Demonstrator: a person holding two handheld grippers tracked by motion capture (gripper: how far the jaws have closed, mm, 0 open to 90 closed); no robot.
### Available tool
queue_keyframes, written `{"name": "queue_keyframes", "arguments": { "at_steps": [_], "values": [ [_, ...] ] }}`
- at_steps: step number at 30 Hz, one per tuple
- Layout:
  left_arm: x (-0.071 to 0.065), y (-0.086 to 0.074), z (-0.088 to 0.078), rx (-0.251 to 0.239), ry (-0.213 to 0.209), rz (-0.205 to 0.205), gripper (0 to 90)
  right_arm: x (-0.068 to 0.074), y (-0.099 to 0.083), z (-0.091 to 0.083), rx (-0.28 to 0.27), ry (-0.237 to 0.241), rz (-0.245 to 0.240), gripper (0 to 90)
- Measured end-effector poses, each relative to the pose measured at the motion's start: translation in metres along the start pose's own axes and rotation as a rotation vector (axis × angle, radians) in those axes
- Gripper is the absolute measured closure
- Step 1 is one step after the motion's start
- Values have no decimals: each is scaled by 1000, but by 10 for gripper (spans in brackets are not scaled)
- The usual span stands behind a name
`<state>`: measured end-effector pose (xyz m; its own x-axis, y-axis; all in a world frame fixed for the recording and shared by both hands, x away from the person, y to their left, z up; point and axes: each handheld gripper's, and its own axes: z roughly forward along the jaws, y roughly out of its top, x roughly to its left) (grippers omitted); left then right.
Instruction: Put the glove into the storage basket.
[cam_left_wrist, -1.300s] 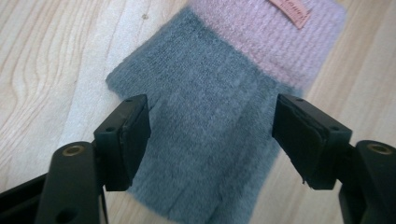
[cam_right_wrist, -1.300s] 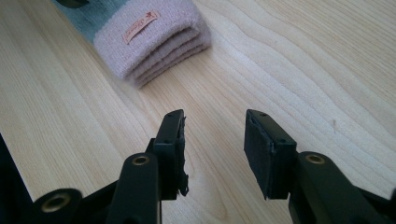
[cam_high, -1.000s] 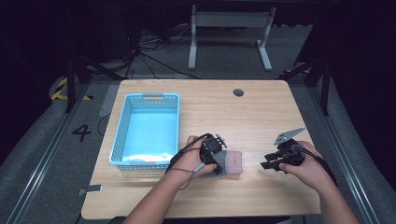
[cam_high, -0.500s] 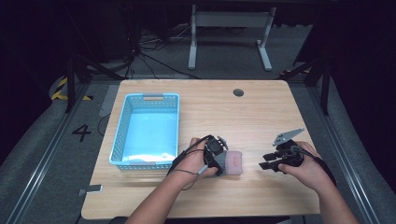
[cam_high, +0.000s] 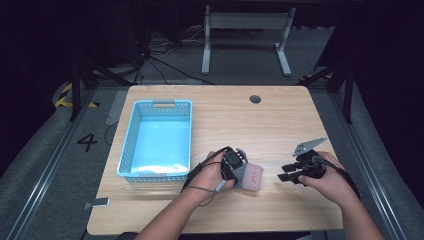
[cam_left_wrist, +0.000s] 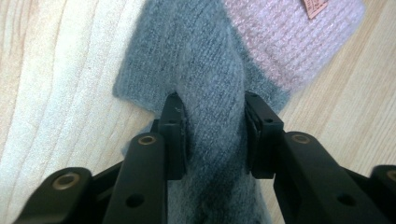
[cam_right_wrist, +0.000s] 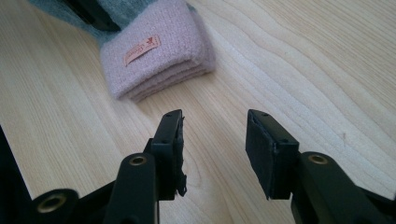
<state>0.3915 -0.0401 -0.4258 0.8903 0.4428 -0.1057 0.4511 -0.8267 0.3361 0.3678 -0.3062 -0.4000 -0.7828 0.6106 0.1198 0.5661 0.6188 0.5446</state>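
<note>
Left gripper (cam_high: 239, 167) in high view sits near table's (cam_high: 220, 115) front edge w/ jaws on the grey end of a folded knit sock (cam_high: 251, 176); blue basket (cam_high: 158, 140) just to its left, right gripper (cam_high: 286, 173) apart to the right, nothing in it. Left gripper view: jaws have just been closing, pads (cam_left_wrist: 175, 135) now pinch a raised grey fold of sock, pink cuff beyond, lying on wood. Right gripper view: jaws wide apart over bare wood, sock's pink cuff w/ small label ahead, not touching.
</note>
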Motion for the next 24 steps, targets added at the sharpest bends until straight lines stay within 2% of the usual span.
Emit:
{"name": "queue_keyframes", "arguments": {
  "at_steps": [5, 13, 17, 24],
  "values": [
    [-1, 0, -7, -4, -39, 1, 672, -1, -1, -2, -3, -5, 11, 573],
    [-8, 2, -32, -22, -50, 17, 673, -2, -2, -9, -20, -13, 19, 574],
    [-11, 2, -46, -31, -31, 29, 673, -1, -2, -10, -23, -13, 16, 574],
    [-7, -1, -71, -74, -33, 27, 672, -2, -2, -9, -19, -14, 18, 573]
  ]
}}
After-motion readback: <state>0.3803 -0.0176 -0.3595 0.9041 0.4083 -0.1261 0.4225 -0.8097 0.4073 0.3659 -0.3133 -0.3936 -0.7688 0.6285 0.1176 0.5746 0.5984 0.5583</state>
